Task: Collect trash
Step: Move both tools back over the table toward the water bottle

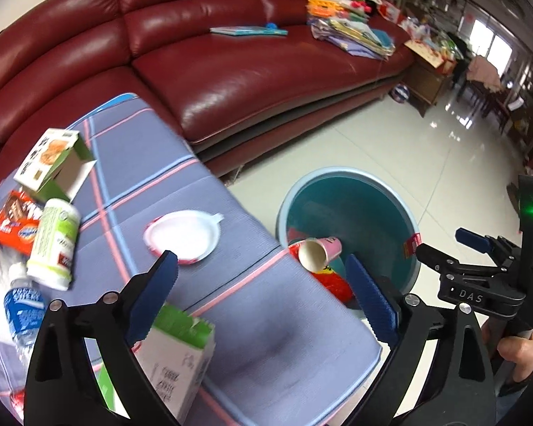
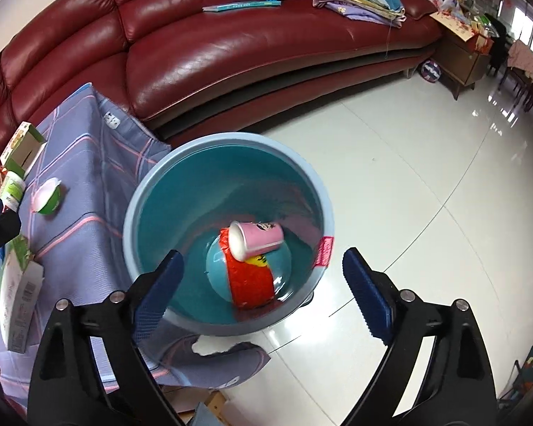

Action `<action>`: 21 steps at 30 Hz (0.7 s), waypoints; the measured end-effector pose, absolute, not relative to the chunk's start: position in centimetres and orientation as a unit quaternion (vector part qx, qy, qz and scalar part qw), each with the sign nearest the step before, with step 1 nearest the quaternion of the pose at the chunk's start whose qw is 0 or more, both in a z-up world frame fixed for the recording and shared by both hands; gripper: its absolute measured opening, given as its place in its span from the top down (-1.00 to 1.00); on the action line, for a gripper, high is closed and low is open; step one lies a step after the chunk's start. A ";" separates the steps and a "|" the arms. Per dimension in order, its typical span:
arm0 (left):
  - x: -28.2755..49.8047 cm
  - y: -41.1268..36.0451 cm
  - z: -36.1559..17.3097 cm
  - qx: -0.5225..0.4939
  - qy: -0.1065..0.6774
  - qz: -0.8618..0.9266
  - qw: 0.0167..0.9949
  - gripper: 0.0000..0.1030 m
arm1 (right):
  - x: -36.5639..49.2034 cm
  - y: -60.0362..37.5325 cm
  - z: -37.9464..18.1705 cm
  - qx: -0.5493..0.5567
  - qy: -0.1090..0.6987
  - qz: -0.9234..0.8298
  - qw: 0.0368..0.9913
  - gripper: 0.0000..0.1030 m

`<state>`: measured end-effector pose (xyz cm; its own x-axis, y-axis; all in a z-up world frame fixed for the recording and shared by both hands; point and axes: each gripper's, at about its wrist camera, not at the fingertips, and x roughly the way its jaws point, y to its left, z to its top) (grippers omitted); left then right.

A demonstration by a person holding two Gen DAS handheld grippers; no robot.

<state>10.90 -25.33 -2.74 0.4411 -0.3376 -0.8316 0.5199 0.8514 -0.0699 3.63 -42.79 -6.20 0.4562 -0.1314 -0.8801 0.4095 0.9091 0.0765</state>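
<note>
A blue trash bin [image 2: 138, 191] stands on the floor beside the table; it also shows in the left wrist view [image 1: 414, 220]. A pink paper cup [image 2: 259, 239] and a red wrapper [image 2: 250, 284] lie inside it. My right gripper [image 2: 263, 294] is open and empty above the bin. My left gripper [image 1: 263, 301] is open and empty over the table edge. On the table lie a white yogurt cup [image 1: 184, 236], a white-green carton [image 1: 174, 358], a green-white bottle [image 1: 55, 243], an open green box [image 1: 55, 163], an orange packet [image 1: 16, 227] and a water bottle [image 1: 21, 310].
The table wears a purple plaid cloth [image 1: 266, 337]. A red leather sofa [image 1: 231, 71] stands behind, with a book [image 1: 247, 31] and piled clutter [image 1: 348, 25] on it. Shiny white tile floor [image 2: 426, 195] lies to the right. The right gripper's body [image 1: 486, 273] shows in the left wrist view.
</note>
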 end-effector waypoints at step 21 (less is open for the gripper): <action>6.7 -9.6 0.9 0.047 0.449 -0.156 0.878 -0.93 | 3.2 -30.5 -2.2 0.093 0.491 -0.068 0.864 -0.70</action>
<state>6.75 -9.57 0.90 0.5478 -0.2324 -0.8037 0.3171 0.9467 -0.0576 3.18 -30.52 -2.21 0.5088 -0.0265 -0.8605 0.2095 0.9733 0.0939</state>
